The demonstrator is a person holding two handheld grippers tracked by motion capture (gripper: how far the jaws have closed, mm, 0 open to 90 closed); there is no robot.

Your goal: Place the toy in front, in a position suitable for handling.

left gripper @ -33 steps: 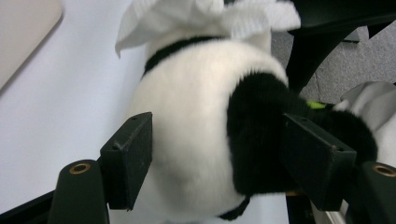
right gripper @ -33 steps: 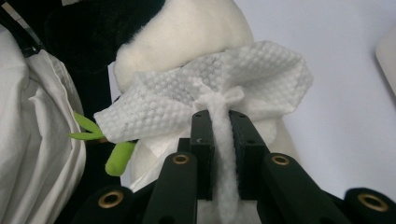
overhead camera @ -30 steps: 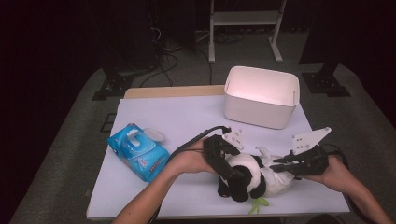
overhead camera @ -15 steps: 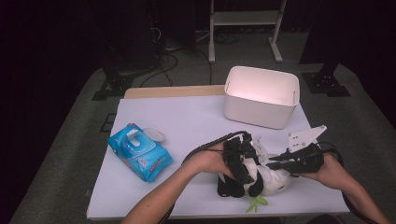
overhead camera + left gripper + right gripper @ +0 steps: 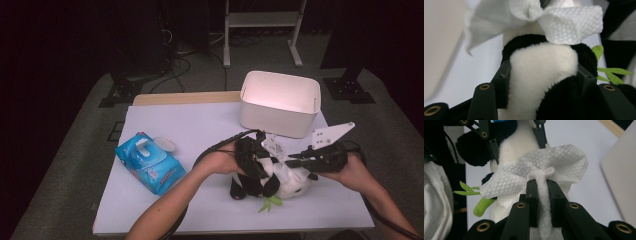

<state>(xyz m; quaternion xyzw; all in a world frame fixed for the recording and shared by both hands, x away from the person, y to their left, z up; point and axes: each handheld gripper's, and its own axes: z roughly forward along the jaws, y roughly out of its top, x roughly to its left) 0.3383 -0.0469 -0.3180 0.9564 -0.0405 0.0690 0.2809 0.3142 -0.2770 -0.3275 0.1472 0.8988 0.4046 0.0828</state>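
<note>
A black-and-white panda plush [image 5: 292,186] lies on the white table [image 5: 200,125] near its front edge, with green bamboo leaves [image 5: 270,202] at its front. My left gripper [image 5: 255,160] comes in from the left. In the left gripper view its jaws have just been closing, and the left gripper [image 5: 541,72] now presses on both sides of the panda's body [image 5: 541,65]. My right gripper [image 5: 296,159] reaches in from the right. In the right gripper view the right gripper [image 5: 541,182] is shut on a white wipe [image 5: 544,173] that lies on the panda [image 5: 521,145].
A white bin [image 5: 280,102] stands just behind the panda at the back right. A blue pack of wipes [image 5: 150,165] lies at the left with its lid [image 5: 164,145] flipped open. A wooden strip [image 5: 185,97] runs along the table's far edge.
My left gripper has moved right onto the panda and its jaws have narrowed around the body. The right gripper has stayed in place with the wipe.
</note>
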